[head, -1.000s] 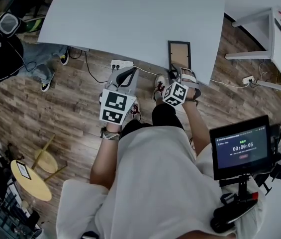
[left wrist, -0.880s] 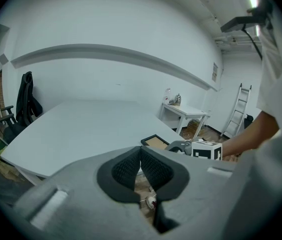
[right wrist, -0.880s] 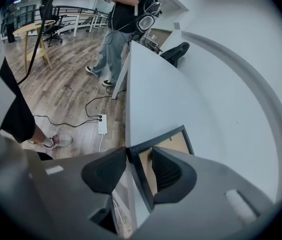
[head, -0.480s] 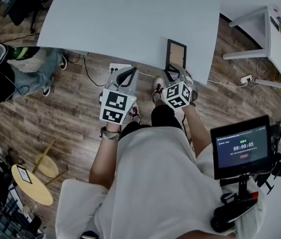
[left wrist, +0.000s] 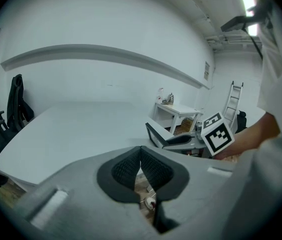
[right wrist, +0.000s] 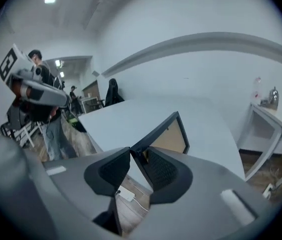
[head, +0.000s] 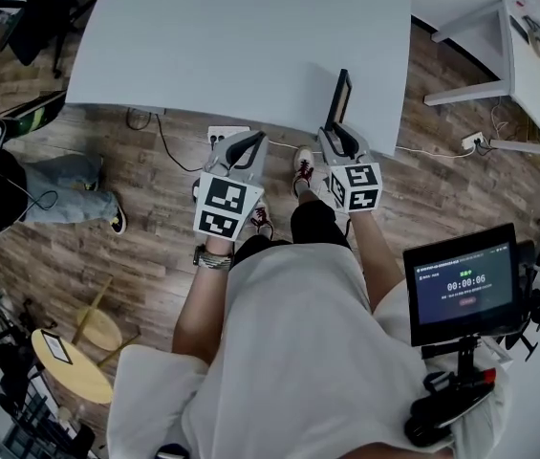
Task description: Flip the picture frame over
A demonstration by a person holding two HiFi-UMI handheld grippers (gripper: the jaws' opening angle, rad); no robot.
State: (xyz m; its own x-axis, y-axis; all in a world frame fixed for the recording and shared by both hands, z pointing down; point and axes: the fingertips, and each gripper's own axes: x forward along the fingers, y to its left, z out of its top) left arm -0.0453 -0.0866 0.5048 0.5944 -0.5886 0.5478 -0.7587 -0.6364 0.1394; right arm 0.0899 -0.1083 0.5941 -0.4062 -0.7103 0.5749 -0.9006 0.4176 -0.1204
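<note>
The picture frame is black with a tan backing. It stands tipped up on its edge at the near edge of the white table. My right gripper grips its near corner, rolled onto its side, and its jaws are still closing on it. In the right gripper view the frame rises from between the pads, with the tan side facing right. My left gripper hovers over the floor just short of the table edge. It is shut and empty, with the right gripper and the frame to its right.
A white power strip and cables lie on the wood floor under the table edge. A white side table stands at the right. A seated person is at the left. A timer screen is near my right side.
The frame lay flat on the table, back side up, and now stands up on edge. My right gripper has rolled and risen with it. The left gripper has stayed put.
</note>
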